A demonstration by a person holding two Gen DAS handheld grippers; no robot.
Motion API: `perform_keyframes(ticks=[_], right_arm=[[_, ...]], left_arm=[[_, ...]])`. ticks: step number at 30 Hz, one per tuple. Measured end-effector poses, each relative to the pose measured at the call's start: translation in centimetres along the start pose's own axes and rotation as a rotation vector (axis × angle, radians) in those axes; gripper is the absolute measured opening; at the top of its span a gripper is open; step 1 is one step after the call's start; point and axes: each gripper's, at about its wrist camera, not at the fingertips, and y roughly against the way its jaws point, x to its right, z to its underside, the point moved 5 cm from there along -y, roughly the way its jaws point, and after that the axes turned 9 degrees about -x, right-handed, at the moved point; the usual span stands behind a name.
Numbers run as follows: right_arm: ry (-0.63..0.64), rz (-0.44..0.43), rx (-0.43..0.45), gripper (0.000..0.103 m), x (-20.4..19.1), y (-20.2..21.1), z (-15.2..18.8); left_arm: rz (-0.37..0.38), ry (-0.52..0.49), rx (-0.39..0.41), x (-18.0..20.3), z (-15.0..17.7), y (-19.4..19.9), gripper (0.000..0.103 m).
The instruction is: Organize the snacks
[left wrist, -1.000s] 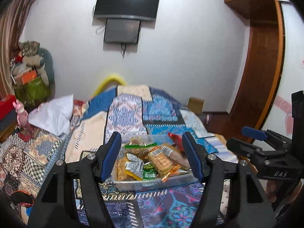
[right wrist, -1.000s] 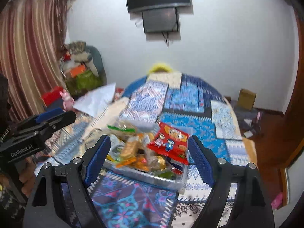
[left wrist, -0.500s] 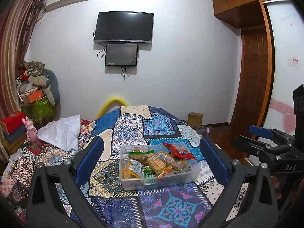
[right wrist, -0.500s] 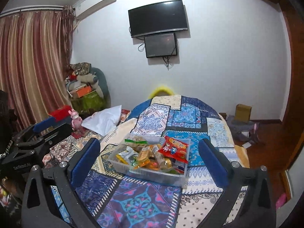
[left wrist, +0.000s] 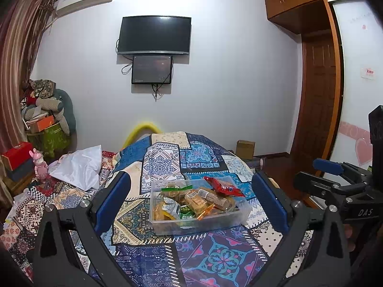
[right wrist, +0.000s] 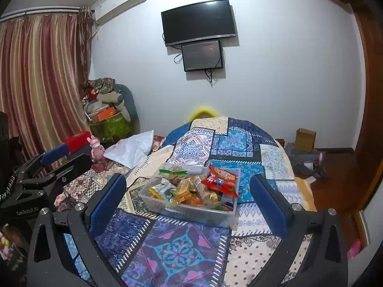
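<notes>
Curtains (right wrist: 40,91) in striped pink and tan hang at the far left of the right wrist view, with an air conditioner (right wrist: 118,2) high on the wall beside them. Below stands a heap of boxes and stuffed cushions (right wrist: 107,110), and a pink rabbit figurine (right wrist: 95,147) stands near a red box (right wrist: 76,137). A white pillow (left wrist: 79,165) lies on the left part of the bed, just beside the patchwork quilt (left wrist: 203,258).

The left gripper (left wrist: 190,202) hangs above the quilt with its jaws spread wide and nothing between its blue pads (left wrist: 111,201); it is apart from the clear plastic container (left wrist: 198,224), which appears in the gap between them. The container rests on the quilt near the bed's middle and is filled with wrapped snacks: a green-topped bag (left wrist: 176,187) at the back left, biscuit packs (left wrist: 196,202) in the centre, and a red snack packet (left wrist: 223,186) lying over the back right edge.

The right gripper (right wrist: 188,201) is likewise released, jaws wide and empty, apart from the same container (right wrist: 191,211). On the wall behind hang a television (left wrist: 154,35) and a smaller screen (left wrist: 152,69) under it. At the right are a cardboard box (left wrist: 245,148) on the floor and a wooden door (left wrist: 318,100).
</notes>
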Motion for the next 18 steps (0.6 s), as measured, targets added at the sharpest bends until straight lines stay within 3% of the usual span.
perform_keyframes(ticks=[18], right_arm=[[0.01,0.008,0.002,0.103,0.0,0.46,0.2]], left_arm=[[0.011,0.009,-0.016,0.07,0.48,-0.05,0.102]])
